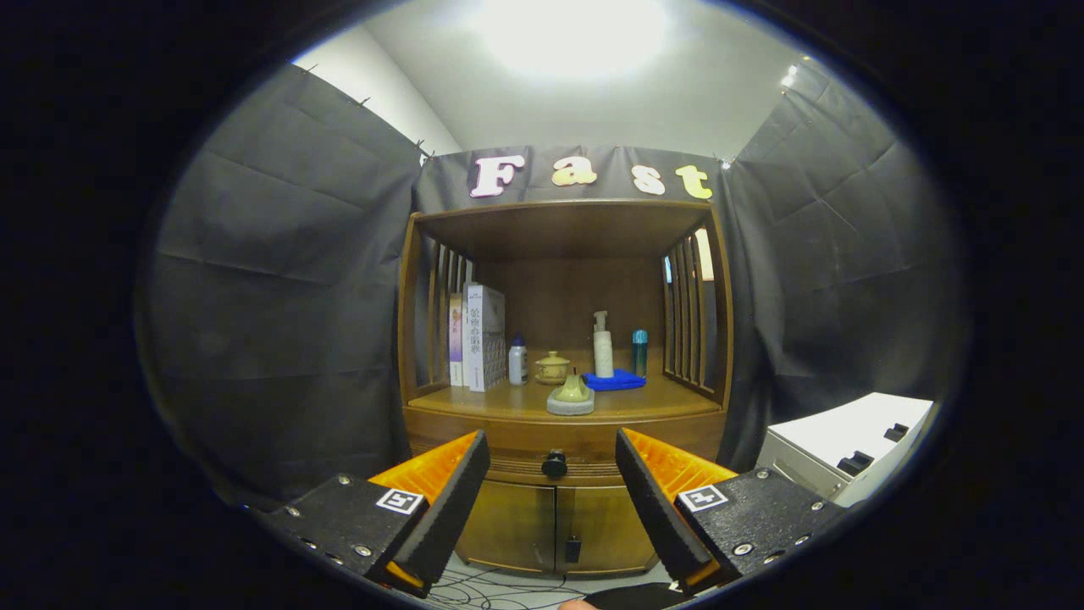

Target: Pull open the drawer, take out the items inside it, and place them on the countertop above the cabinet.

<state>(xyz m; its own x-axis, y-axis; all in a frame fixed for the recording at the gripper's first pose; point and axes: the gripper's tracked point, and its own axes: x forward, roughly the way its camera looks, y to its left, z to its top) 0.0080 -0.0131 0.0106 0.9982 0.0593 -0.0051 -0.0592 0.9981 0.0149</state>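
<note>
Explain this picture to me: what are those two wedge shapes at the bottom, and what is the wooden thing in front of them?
The picture comes from a camera riding on a hand-held gripper, looking forward along its two fingers. Those wedges are the fingers, spread open and holding nothing. Beyond them stands a wooden cabinet with a closed drawer; its dark knob sits between the fingers, farther off. On the countertop above are books, a small white bottle, a lidded pot, a pump bottle on a blue cloth, and a blue bottle.

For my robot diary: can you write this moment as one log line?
stage: approach | tongs: open, holding nothing | drawer: shut | knob: beyond tongs, between fingers | next: probably grab knob
</note>
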